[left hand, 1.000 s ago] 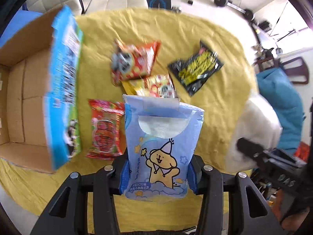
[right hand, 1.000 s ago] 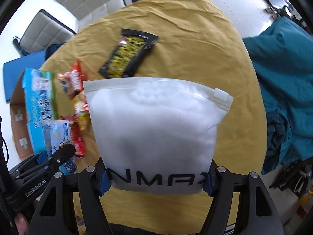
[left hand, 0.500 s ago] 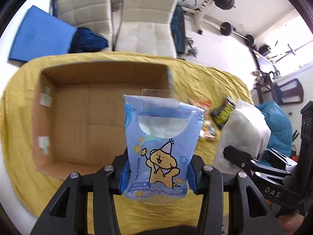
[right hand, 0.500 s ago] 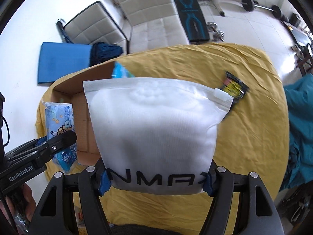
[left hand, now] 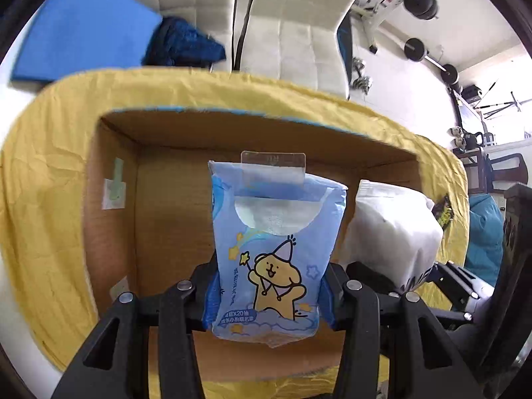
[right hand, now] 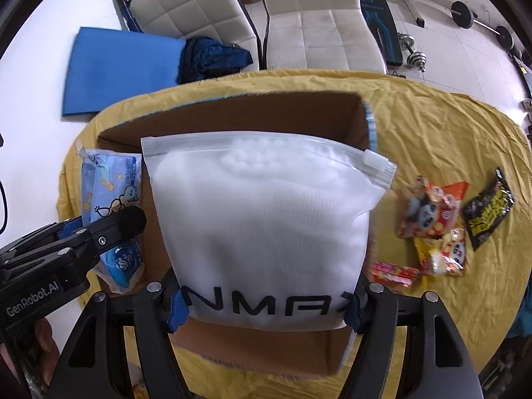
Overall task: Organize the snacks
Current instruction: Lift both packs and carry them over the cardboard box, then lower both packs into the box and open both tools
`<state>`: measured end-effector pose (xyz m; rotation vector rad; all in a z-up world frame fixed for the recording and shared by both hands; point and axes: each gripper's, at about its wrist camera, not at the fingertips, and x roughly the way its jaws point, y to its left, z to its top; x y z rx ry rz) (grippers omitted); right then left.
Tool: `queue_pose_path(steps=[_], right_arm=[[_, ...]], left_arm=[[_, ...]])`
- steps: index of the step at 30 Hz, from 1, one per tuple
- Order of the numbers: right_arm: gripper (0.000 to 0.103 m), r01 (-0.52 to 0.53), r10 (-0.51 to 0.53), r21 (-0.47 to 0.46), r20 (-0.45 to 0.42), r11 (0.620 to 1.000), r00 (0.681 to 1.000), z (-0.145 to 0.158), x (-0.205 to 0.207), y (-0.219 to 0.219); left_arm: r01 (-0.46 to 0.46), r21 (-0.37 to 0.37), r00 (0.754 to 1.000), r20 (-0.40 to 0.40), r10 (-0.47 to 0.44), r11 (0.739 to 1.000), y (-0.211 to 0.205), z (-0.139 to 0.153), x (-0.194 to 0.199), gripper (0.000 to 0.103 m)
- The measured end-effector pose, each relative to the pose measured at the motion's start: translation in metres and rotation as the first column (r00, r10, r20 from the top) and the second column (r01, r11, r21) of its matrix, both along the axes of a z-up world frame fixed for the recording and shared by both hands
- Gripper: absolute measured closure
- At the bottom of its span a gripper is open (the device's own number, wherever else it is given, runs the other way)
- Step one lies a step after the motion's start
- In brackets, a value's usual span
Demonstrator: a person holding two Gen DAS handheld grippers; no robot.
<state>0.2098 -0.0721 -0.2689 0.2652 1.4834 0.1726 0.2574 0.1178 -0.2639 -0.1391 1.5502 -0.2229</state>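
L gripper clamps blue tissue pack above open cardboard box on yellow cloth; R gripper clamps white zip pouch over same box, w/ loose snack packets on cloth at far right.

Blue mat, white chairs, dumbbells, yellow tablecloth
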Motion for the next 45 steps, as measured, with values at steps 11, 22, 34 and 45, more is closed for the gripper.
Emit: queue_pose_path(steps=[11,22,34,45], right_arm=[[0.029,0.023,-0.028,-0.051,-0.100,0.998,0.995,-0.087,0.036,0.024],[0.023,0.017,-0.021,-0.028,-0.139,0.999,0.990,-0.111,0.048,0.030],[0.006,0.000,-0.003,-0.034,-0.097,0.999,0.995,-0.090,0.046,0.046],[0.000,-0.029,0.028,-0.138,-0.012,0.990,1.000,-0.041,0.016,0.052]], left_arm=[[-0.014,-0.090,0.986,-0.164,-0.001,0.996,0.002,-0.084,0.040,0.057],[-0.015,-0.076,0.980,-0.198,0.000,0.997,-0.006,-0.093,0.051,0.045],[0.033,0.001,0.996,-0.078,-0.033,0.999,-0.008,-0.047,0.031,0.013],[0.005,0.071,0.999,0.048,-0.008,0.997,0.017,0.002,-0.032,0.001]])
